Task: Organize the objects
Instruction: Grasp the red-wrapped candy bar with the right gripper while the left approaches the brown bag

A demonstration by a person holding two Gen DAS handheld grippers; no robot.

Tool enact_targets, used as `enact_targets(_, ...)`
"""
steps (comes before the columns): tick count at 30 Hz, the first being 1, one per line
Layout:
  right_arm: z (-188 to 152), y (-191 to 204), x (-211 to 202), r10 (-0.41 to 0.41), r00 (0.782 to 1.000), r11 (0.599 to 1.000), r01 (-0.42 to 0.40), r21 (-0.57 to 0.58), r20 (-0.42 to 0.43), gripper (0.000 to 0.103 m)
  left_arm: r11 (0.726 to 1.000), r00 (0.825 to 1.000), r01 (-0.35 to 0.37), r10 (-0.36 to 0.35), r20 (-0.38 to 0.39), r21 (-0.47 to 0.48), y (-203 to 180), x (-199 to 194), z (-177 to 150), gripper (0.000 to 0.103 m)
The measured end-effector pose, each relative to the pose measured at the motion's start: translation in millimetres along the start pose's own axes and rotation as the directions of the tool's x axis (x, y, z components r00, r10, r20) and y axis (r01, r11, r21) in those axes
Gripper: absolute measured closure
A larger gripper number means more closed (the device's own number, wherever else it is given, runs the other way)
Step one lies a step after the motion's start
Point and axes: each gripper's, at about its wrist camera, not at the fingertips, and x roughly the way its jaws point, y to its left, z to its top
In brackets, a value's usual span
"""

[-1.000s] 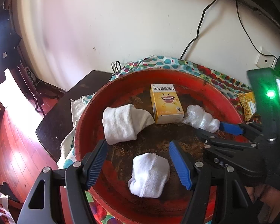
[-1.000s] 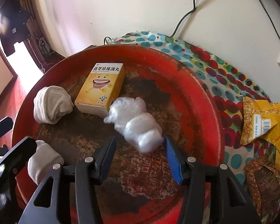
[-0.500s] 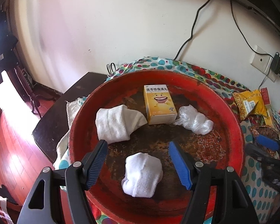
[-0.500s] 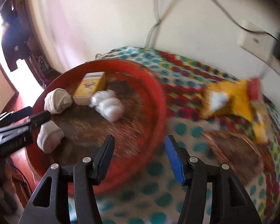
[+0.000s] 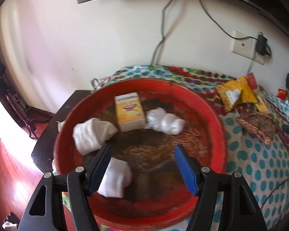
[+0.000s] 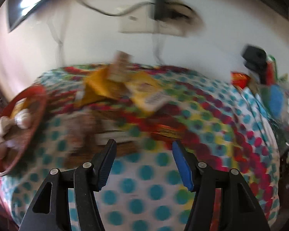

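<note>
A round red tray point(image 5: 219, 134) holds a yellow box point(image 5: 129, 111), a clear plastic wad point(image 5: 164, 121) and two rolled white socks point(image 5: 92, 134) point(image 5: 115, 177). My left gripper point(image 5: 142, 165) is open and empty above the tray's near side, its left finger over the nearer sock. My right gripper point(image 6: 142, 163) is open and empty over the polka-dot cloth point(image 6: 154, 192), facing yellow snack packets point(image 6: 125, 88) and a brown packet point(image 6: 82, 132). The tray shows at the far left of the blurred right wrist view point(image 6: 38, 96).
Yellow packets point(image 5: 237, 94) and a brown packet point(image 5: 258, 123) lie on the cloth right of the tray. A wall socket with a plug point(image 5: 248, 46) and hanging cables are behind. A dark side table point(image 5: 48, 138) lies left of the tray. Clutter point(image 6: 269, 88) sits far right.
My right gripper has swung right, away from the plastic wad and tray, to face the snack packets. My left gripper has pulled back and turned slightly right; tray objects have not moved.
</note>
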Motion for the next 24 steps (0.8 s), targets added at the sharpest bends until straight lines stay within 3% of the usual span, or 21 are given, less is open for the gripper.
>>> enact_targets(4, 0.1, -26.7, 24.4, 0.006, 0.999, 0.999, -0.004, 0.049, -0.040, 0.045, 0.995, 1.000, 0.023, -0.023, 0.002, 0.099, -36.0, -6.1, 1.3, 0.033)
enact_targets(11, 8.0, -30.4, 54.3, 0.056, 0.997, 0.996, -0.053, 0.070, -0.053, 0.039, 0.970, 0.995, 0.098, -0.098, -0.011, 0.222, -100.5, -12.7, 14.7, 0.033)
enact_targets(21, 11.3, -30.8, 72.3, 0.091, 0.994, 0.996, -0.089, 0.024, -0.055, 0.037, 0.935, 0.974, 0.222, -0.197, -0.115, 0.276, -181.7, 5.4, 34.3, 0.033)
enact_targets(23, 8.5, -27.3, 72.3, 0.069, 0.997, 0.998, -0.069, -0.013, -0.042, 0.043, 0.936, 0.965, 0.248, -0.216, -0.148, 0.249, -193.8, 12.1, 39.9, 0.033)
enact_targets(24, 6.1, -25.0, 71.4, 0.051, 0.998, 0.998, -0.052, -0.038, -0.035, 0.054, 0.937, 0.960, 0.261, -0.227, -0.162, 0.232, -198.1, 15.4, 42.7, 0.033)
